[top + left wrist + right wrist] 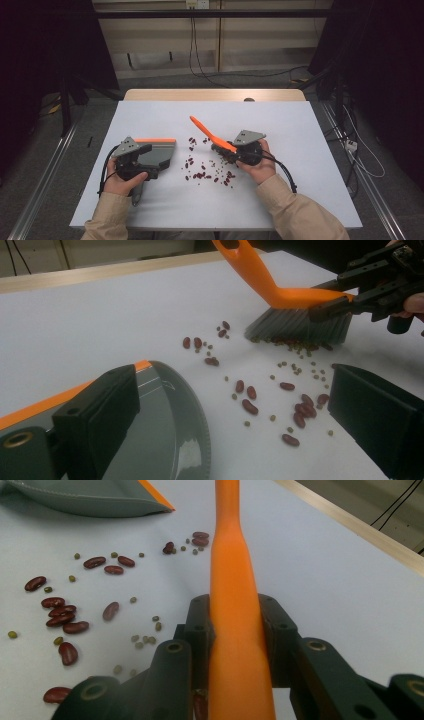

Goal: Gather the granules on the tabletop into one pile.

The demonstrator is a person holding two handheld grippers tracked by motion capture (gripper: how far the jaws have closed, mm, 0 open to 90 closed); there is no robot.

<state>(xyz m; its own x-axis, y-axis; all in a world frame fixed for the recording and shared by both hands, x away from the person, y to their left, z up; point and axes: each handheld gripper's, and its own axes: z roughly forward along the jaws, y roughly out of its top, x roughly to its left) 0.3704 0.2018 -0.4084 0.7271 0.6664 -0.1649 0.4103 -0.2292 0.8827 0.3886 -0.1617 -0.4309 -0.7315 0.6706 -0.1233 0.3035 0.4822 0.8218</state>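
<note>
A grey dustpan [161,154] with an orange lip lies flat at the table's left; it also shows as the dustpan [165,440] and the dustpan [85,497]. My left gripper [151,161] rests over it, jaws wide apart, the dustpan under the left jaw and the right jaw bare. From its own camera the left gripper [232,390] faces the spill. My right gripper [235,150] is shut on the handle of an orange brush [206,131], whose grey bristles [295,325] touch the table. The right gripper [235,615] pinches the brush handle [232,555]. Red beans [205,172] and small green ones lie scattered between the dustpan and the brush.
The white tabletop [300,125] ends in a wooden strip [215,95] at the far edge. Cables and dark stands occupy the floor beyond and at both sides. Beans [300,412] lie just ahead of the dustpan's side rim, and more beans [60,612] sit left of the brush handle.
</note>
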